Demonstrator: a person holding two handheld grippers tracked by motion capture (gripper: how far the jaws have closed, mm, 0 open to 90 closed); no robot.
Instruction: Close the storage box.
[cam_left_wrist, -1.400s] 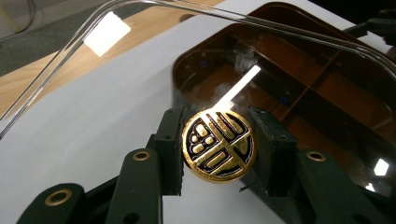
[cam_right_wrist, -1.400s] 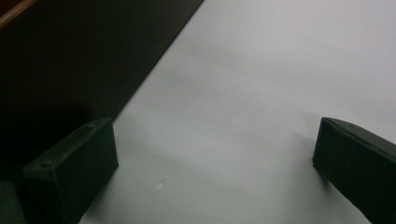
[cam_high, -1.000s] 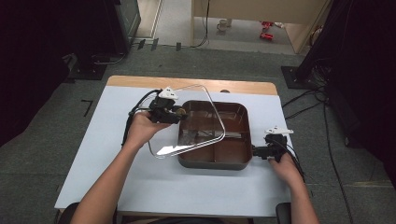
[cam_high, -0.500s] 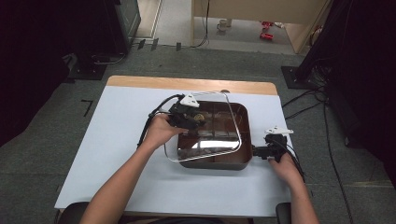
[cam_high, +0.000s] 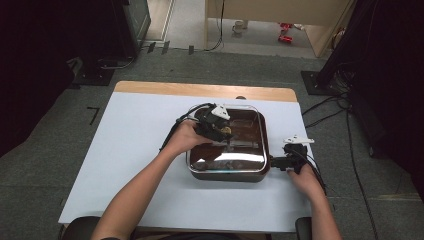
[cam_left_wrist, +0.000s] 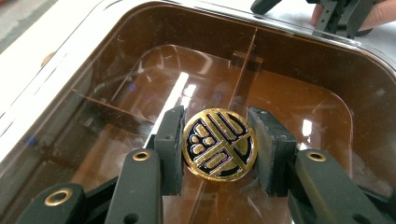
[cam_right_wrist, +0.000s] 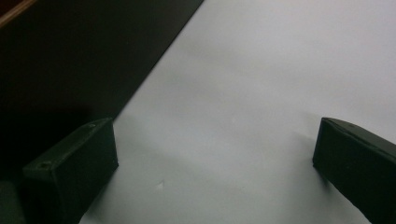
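A square brown pan (cam_high: 226, 173) with inner dividers stands on the white table (cam_high: 135, 150). Its clear glass lid (cam_high: 246, 136) lies flat on top of it. The lid's round gold-and-black knob (cam_left_wrist: 218, 143) sits between the two black jaws of my left gripper (cam_left_wrist: 218, 149), which is shut on it over the pan's middle (cam_high: 220, 129). At the pan's right side my right gripper (cam_high: 290, 159) rests low by the short black handle (cam_high: 276, 162). Its jaws stand wide apart (cam_right_wrist: 215, 154) over bare table, with the dark pan wall (cam_right_wrist: 70, 56) to their left.
A wooden strip (cam_high: 200, 90) edges the table's far side. Black cables (cam_high: 172, 135) trail from the left gripper across the table. Dark equipment and cables (cam_high: 350, 115) stand on the grey floor to the right. The right gripper (cam_left_wrist: 341, 14) also appears beyond the lid.
The lid, tilted up over the pan's left side a second ago, has been swung right and lowered flat onto the pan by my left gripper. The right gripper has stayed put.
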